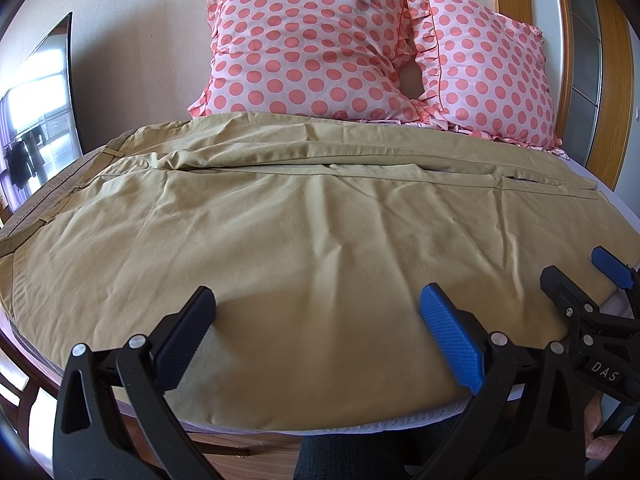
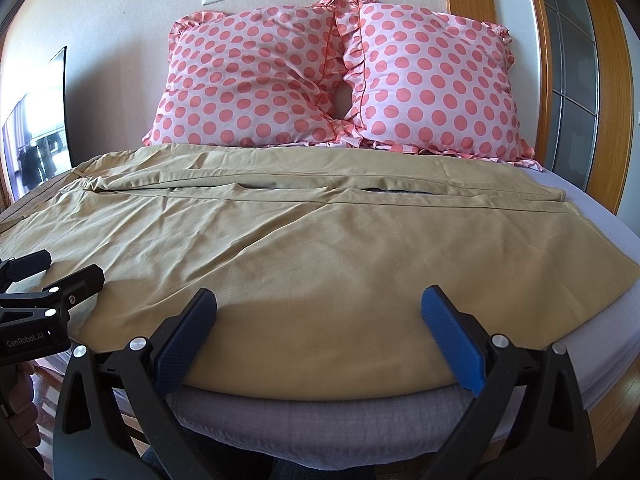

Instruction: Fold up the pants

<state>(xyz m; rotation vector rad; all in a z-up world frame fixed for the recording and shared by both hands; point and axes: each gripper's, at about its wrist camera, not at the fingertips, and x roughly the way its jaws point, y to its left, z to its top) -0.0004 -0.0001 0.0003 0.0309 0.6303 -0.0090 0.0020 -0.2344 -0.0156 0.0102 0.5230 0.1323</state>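
Observation:
Tan pants (image 1: pixel 304 232) lie flat across the bed, waistband at the left, leg hems at the right; they also fill the right wrist view (image 2: pixel 320 248). The two legs lie side by side with a narrow gap between them. My left gripper (image 1: pixel 316 304) is open and empty, its fingers just above the near edge of the near leg. My right gripper (image 2: pixel 318 306) is open and empty over the same near edge, further right. The right gripper shows at the right of the left wrist view (image 1: pixel 576 272); the left gripper shows at the left of the right wrist view (image 2: pixel 60 268).
Two pink polka-dot pillows (image 1: pixel 312 52) (image 2: pixel 432 84) lean against the wall behind the pants. The bed sheet (image 2: pixel 320 424) is pale lilac. A wooden door frame (image 2: pixel 612 100) stands at the right, a window (image 1: pixel 36 120) at the left.

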